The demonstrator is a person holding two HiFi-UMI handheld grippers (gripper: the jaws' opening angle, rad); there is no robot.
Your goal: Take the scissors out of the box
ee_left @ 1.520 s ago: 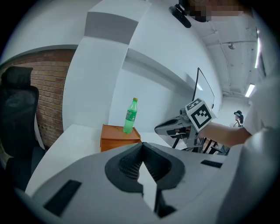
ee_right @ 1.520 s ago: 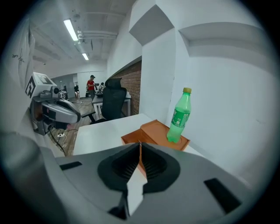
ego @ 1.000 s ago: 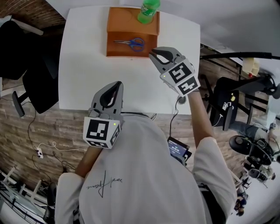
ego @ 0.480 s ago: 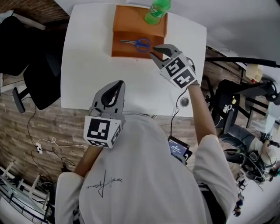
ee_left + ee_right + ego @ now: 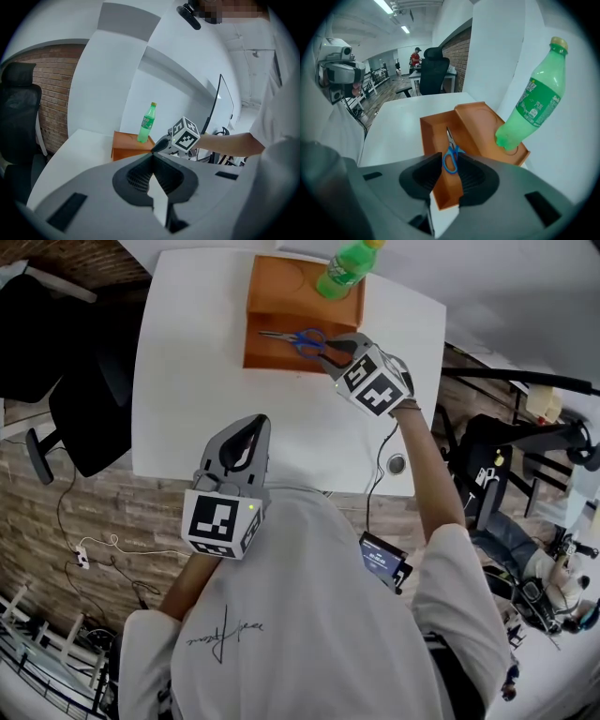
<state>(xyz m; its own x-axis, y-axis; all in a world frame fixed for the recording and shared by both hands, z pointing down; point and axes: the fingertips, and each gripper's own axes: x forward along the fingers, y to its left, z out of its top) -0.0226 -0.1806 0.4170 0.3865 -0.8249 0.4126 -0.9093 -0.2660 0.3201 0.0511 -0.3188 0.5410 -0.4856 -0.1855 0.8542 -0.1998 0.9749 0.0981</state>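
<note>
Setting: white tabletop [image 5: 187, 381] is seen from above, with brick-patterned flooring round it and a black chair [image 5: 80, 409] at its left.
Box: an orange box [image 5: 281, 287] is set at the far edge of the tabletop. It is made up of a raised far part and a sunken near compartment.
Bottle: a green bottle [image 5: 342, 270] stands on the raised far part, towards the right.
Scissors: the scissors [image 5: 298, 337] lie flat in the near compartment, with the blades pointed left and the blue handles at the right end.
Right tongs: the right tongs [image 5: 330, 348] are held over the right end of the near compartment and pointed steeply down. Their jaws are being opened, and the blue handles are framed between them in the right gripper view. No pinch is made yet, and contact cannot be told.
Left tongs: the left tongs [image 5: 251, 424] are held back at the near edge of the tabletop, pressed together, with nothing between them.
Step in hand: the reach for the grasp is judged to be under way, and the scissors are not yet taken.
Next move: the spread jaws are to be sunk round a handle loop, kept off the box wall, and closed before any lift is made.
</note>
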